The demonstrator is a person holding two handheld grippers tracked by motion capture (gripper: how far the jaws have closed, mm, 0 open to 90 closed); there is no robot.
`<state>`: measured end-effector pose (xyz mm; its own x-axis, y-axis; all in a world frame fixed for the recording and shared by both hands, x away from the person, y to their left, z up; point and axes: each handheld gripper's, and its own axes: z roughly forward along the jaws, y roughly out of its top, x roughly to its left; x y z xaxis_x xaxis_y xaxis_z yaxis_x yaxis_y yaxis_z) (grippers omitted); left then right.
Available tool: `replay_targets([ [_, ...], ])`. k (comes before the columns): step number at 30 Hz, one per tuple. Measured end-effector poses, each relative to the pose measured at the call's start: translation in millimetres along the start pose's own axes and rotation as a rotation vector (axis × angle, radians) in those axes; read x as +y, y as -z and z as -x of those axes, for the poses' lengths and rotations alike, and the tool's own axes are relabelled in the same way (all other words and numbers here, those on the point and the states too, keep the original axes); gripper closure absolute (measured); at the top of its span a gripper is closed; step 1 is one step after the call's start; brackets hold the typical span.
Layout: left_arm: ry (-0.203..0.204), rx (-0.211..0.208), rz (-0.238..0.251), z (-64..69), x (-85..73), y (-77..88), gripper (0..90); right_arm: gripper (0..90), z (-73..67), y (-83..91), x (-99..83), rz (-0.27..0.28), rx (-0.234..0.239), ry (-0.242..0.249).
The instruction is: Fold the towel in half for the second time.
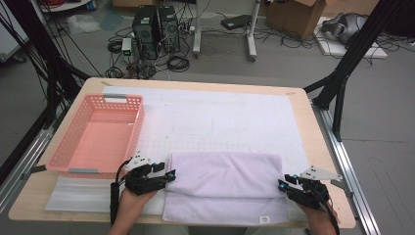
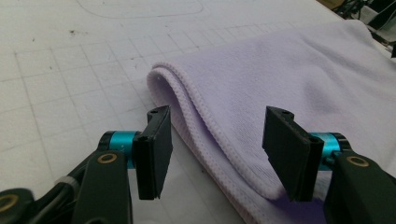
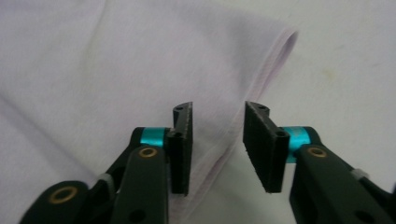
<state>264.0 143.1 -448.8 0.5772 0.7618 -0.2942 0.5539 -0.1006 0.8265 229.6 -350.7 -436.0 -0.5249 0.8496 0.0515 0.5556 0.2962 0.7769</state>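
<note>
A pale wooden table (image 1: 313, 142) stood in a workroom, covered across most of its top by a white gridded mat (image 1: 220, 117). Nearest the person's edge, a folded lilac terry towel (image 1: 225, 183) lay flat on that mat, its folded upper layer shorter than the layer beneath, with a small white label (image 1: 264, 219) at the near hem.

At the towel's left end, the left gripper (image 1: 171, 175) was held in a hand that came in from the bottom. Its jaws stood apart, with the stitched towel edge lying between them and no pad pressing on it, as the left gripper view showed (image 2: 215, 140). At the towel's right end, the right gripper (image 1: 281, 185) stood the same way: its jaws were parted, with the towel's hemmed edge running between them untouched in the right gripper view (image 3: 217, 144).

Farther back on the left, a pink perforated plastic basket (image 1: 132, 122) sat on the table just beside the mat, well apart from the towel.

Beyond the table, on the grey floor, stood two black computer towers (image 1: 156, 27) amid loose cables, a brown cardboard box (image 1: 293, 17), and black frame legs on either side.
</note>
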Motion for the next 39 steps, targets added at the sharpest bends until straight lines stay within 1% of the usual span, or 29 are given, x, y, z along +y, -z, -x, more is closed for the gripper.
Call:
replay_targets([
  [2, 0.011, 0.012, -0.015, -1.8, 3.1, -6.4, 39.1, 51.4, 3.3, -0.9, 3.6, 0.032, -0.012, -0.026],
  [4, 0.016, 0.014, -0.037, -3.3, 6.6, -14.0, 37.6, 48.7, 6.6, -4.2, 7.6, 0.052, -0.023, -0.039],
  [5, 0.01, 0.029, -0.06, -3.2, 8.8, -18.7, 37.8, 46.5, 7.6, -6.5, 9.5, 0.055, -0.034, -0.041],
  [7, -0.009, 0.06, -0.095, -2.8, 12.8, -27.3, 39.0, 46.6, 9.7, -10.5, 11.9, 0.054, -0.04, -0.04],
  [9, -0.018, 0.097, -0.111, -3.3, 18.1, -31.3, 48.1, 46.8, 9.8, -13.3, 12.3, 0.058, -0.033, -0.048],
  [10, -0.016, 0.125, -0.104, -3.8, 19.6, -32.9, 51.4, 46.9, 9.5, -13.7, 12.0, 0.06, -0.027, -0.046],
  [11, -0.018, 0.149, -0.094, -5.4, 19.9, -34.5, 52.6, 47.0, 8.7, -14.2, 11.7, 0.057, -0.024, -0.045],
  [13, -0.023, 0.168, -0.08, -8.6, 19.9, -35.9, 55.7, 47.1, 8.7, -14.4, 10.9, 0.055, -0.023, -0.033],
  [16, -0.03, 0.166, -0.08, -8.1, 19.9, -36.0, 56.0, 47.0, 10.5, -12.6, 10.4, 0.066, -0.03, -0.044],
  [17, -0.029, 0.158, -0.084, -8.7, 19.8, -35.6, 55.6, 46.7, 11.5, -12.6, 11.0, 0.07, -0.026, -0.048],
  [19, -0.007, 0.119, -0.081, -8.8, 19.1, -35.8, 51.9, 45.8, 12.8, -14.5, 13.0, 0.069, -0.032, -0.051],
  [20, -0.004, 0.102, -0.08, -7.9, 18.8, -36.2, 48.2, 45.1, 13.7, -16.7, 14.4, 0.064, -0.033, -0.05],
  [21, 0.008, 0.073, -0.081, -6.7, 18.5, -36.8, 44.9, 44.3, 14.3, -20.0, 16.3, 0.053, -0.034, -0.051],
  [22, 0.018, 0.038, -0.088, -5.9, 18.0, -37.2, 45.9, 43.6, 15.3, -23.8, 18.2, 0.041, -0.039, -0.051],
  [23, -0.001, 0.04, -0.09, -3.5, 17.2, -37.7, 48.6, 42.8, 16.9, -28.1, 20.5, 0.024, -0.042, -0.047],
  [24, -0.023, 0.03, -0.101, -1.8, 16.8, -38.5, 58.9, 42.3, 18.0, -32.4, 22.4, 0.013, -0.048, -0.051],
  [25, -0.018, 0.007, -0.11, -1.4, 17.1, -39.9, 70.3, 42.5, 19.9, -37.2, 24.0, 0.0, -0.052, -0.052],
  [26, -0.004, 0.006, -0.114, -0.7, 17.2, -40.6, 77.5, 43.7, 21.5, -42.2, 25.3, -0.019, -0.043, -0.058],
  [27, 0.003, 0.008, -0.11, -0.2, 17.2, -41.1, 79.0, 45.6, 23.1, -47.6, 25.8, -0.037, -0.028, -0.066],
  [28, 0.006, 0.004, -0.109, -0.7, 17.2, -41.0, 79.7, 47.9, 24.2, -50.5, 25.5, -0.033, -0.014, -0.082],
  [29, 0.01, 0.001, -0.105, -1.6, 17.4, -40.8, 80.2, 59.1, 24.7, -50.8, 25.2, -0.026, -0.003, -0.093],
  [30, 0.013, -0.001, -0.1, -2.3, 18.0, -40.2, 80.5, 75.3, 25.4, -50.7, 25.2, -0.024, 0.043, -0.107],
  [31, 0.013, 0.005, -0.087, -2.5, 18.6, -40.1, 80.7, 79.4, 25.4, -50.7, 25.5, -0.024, 0.08, -0.12],
  [34, 0.019, 0.014, -0.054, -3.4, 25.4, -40.1, 80.8, 82.5, 31.2, -50.5, 26.8, -0.01, 0.09, -0.11],
  [35, 0.02, 0.016, -0.039, -4.3, 28.8, -40.2, 80.9, 82.6, 33.2, -50.5, 27.3, 0.002, 0.084, -0.116],
  [36, 0.022, 0.018, -0.037, -5.1, 32.7, -40.8, 80.9, 82.7, 34.8, -50.9, 28.4, 0.013, 0.073, -0.111],
  [37, 0.016, 0.021, -0.04, -5.7, 36.0, -41.7, 80.8, 82.6, 35.5, -51.5, 30.2, 0.023, 0.058, -0.099],
  [38, 0.017, 0.027, -0.032, -7.1, 41.1, -43.7, 80.8, 82.7, 35.5, -51.9, 32.1, 0.027, 0.049, -0.095],
  [39, 0.017, 0.034, -0.02, -9.0, 44.4, -45.3, 80.8, 82.7, 36.1, -52.9, 36.1, 0.045, 0.032, -0.08],
])
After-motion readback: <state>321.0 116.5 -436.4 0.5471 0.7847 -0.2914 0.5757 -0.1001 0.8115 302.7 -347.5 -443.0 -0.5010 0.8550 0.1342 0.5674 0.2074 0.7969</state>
